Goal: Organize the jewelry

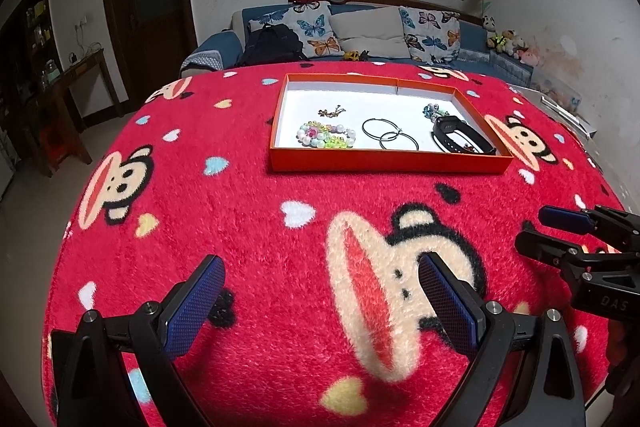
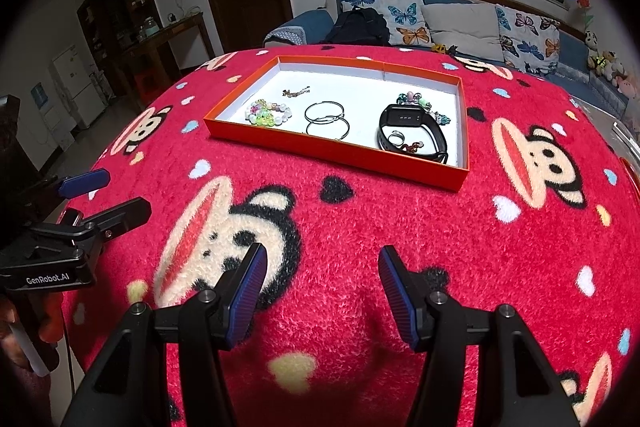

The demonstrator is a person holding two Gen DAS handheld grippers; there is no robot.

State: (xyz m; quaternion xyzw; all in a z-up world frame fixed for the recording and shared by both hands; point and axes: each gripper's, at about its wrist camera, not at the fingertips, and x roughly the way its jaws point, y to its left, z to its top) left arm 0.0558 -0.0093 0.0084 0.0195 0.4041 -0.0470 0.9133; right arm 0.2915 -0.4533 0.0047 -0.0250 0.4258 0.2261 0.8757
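Observation:
An orange tray (image 1: 384, 163) (image 2: 332, 151) with a white floor sits on the red blanket at the far middle. In it lie a pastel bead bracelet (image 1: 326, 135) (image 2: 269, 113), two thin hoop rings (image 1: 390, 135) (image 2: 326, 121), a small gold chain piece (image 1: 332, 112) (image 2: 296, 91), a blue-green bead bracelet (image 1: 434, 111) (image 2: 416, 101) and a black smart band (image 1: 460, 139) (image 2: 412, 131). A small ring (image 2: 397, 137) lies inside the band's loop. My left gripper (image 1: 320, 277) (image 2: 116, 195) is open and empty, well short of the tray. My right gripper (image 2: 320, 267) (image 1: 536, 227) is open and empty beside it.
The table is covered by a red fleece blanket (image 1: 280, 227) with monkey faces and hearts. Behind it stands a blue sofa (image 1: 360, 39) with butterfly pillows and a black backpack (image 1: 272, 45). A dark wooden door and side table are at the left.

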